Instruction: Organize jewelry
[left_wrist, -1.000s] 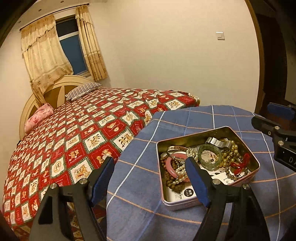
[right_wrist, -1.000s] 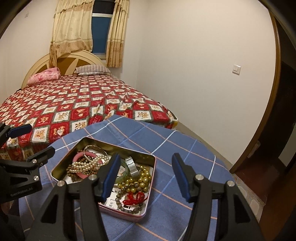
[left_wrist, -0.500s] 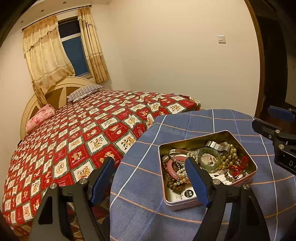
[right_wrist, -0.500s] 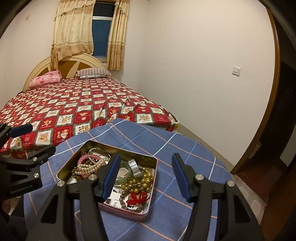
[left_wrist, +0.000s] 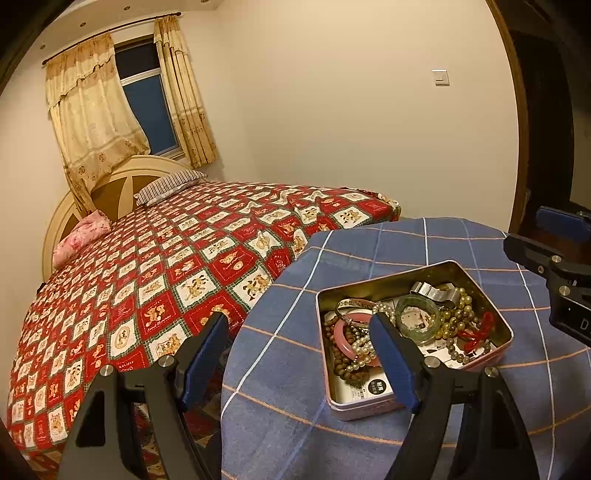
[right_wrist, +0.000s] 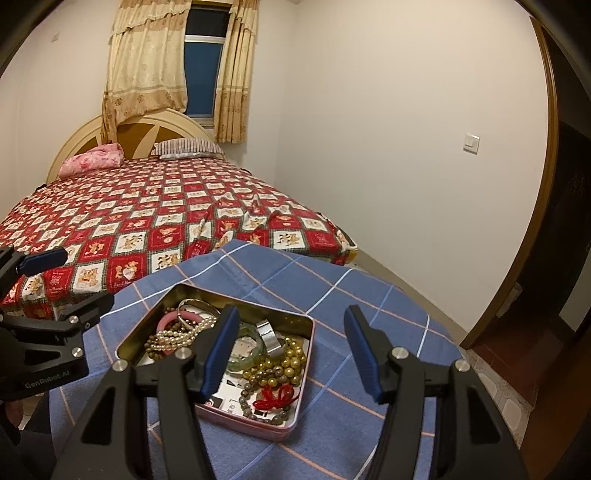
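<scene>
An open pink metal tin (left_wrist: 373, 409) (right_wrist: 258, 424) sits on a round table with a blue plaid cloth (left_wrist: 288, 424) (right_wrist: 369, 295). It holds a jumble of jewelry: a pink bangle (left_wrist: 341, 338) (right_wrist: 167, 320), a pearl strand (left_wrist: 361, 349) (right_wrist: 177, 335), a green jade bangle (left_wrist: 417, 321) (right_wrist: 246, 356), a silver cuff (left_wrist: 434, 291) (right_wrist: 267, 336), gold beads (right_wrist: 277, 369) and a red knot bracelet (left_wrist: 476, 332) (right_wrist: 277, 397). My left gripper (left_wrist: 299, 358) is open and empty, above the tin's left side. My right gripper (right_wrist: 290, 349) is open and empty, above the tin's right side.
A bed with a red patchwork quilt (left_wrist: 166, 266) (right_wrist: 147, 221) stands just behind the table. A dark wooden doorway (right_wrist: 569, 221) lies to the right. A tiled floor (right_wrist: 509, 398) shows past the table's right edge.
Both grippers have pulled back and risen slightly, so the tin looks a little smaller and farther. Both stay open and empty. The jewelry has not moved.
</scene>
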